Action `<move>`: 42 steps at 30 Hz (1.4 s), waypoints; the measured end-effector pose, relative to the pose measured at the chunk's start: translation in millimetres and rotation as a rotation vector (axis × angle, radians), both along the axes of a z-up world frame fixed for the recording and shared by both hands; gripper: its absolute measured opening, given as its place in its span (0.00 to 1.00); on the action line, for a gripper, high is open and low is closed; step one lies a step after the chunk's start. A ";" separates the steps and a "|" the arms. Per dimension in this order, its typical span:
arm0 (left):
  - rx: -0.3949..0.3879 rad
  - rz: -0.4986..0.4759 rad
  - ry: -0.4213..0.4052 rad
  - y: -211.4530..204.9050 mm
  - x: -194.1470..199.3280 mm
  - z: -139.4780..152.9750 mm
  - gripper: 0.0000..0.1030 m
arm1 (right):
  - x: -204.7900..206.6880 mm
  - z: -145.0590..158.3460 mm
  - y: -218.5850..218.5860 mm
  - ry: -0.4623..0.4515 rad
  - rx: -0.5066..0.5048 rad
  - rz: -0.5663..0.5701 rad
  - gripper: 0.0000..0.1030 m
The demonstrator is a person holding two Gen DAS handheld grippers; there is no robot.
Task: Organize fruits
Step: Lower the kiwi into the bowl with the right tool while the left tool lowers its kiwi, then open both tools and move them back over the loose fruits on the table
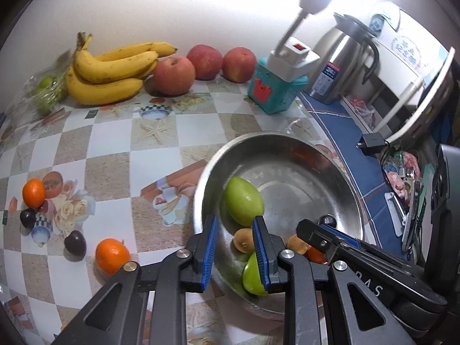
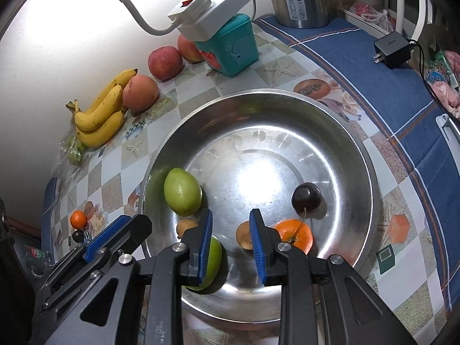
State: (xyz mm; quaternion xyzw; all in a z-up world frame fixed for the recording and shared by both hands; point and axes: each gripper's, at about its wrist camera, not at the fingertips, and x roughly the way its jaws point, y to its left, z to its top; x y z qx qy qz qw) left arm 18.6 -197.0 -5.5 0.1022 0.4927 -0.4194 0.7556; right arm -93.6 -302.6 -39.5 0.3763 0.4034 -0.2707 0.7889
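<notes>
A: Status of your left gripper (image 1: pixel 234 231) and loose fruit?
B: Jaws apart, empty; tangerines (image 1: pixel 112 256) lie left on the table (image 1: pixel 115 149).
A: Right gripper (image 2: pixel 231 224)?
B: Apart above the steel bowl (image 2: pixel 365 155) holding the green fruit (image 2: pixel 182 191).

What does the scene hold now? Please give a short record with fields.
bowl: steel, on the table
in bowl: two green fruits, orange, cherry, two small brown fruits
on table: bananas, three apples, two oranges, two dark fruits
left gripper: open, empty, over the bowl's edge
right gripper: open, empty, over the bowl
</notes>
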 end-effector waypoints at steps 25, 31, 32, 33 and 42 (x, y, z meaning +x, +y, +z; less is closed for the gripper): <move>0.159 0.288 0.013 56.8 38.7 10.1 0.88 | 5.5 14.6 12.1 0.004 -0.056 0.032 0.26; 0.192 0.291 0.014 57.6 38.6 4.6 0.99 | 12.6 9.3 15.8 0.078 -0.096 0.047 0.60; 0.195 0.293 0.017 58.3 39.0 3.8 1.00 | 13.0 8.6 16.1 0.084 -0.098 0.048 0.61; 0.198 0.296 0.019 59.1 39.5 3.0 1.00 | 13.3 8.0 16.3 0.088 -0.101 0.048 0.64; 0.226 0.309 0.038 62.8 41.7 -5.1 1.00 | 16.5 5.3 20.2 0.109 -0.113 0.060 0.73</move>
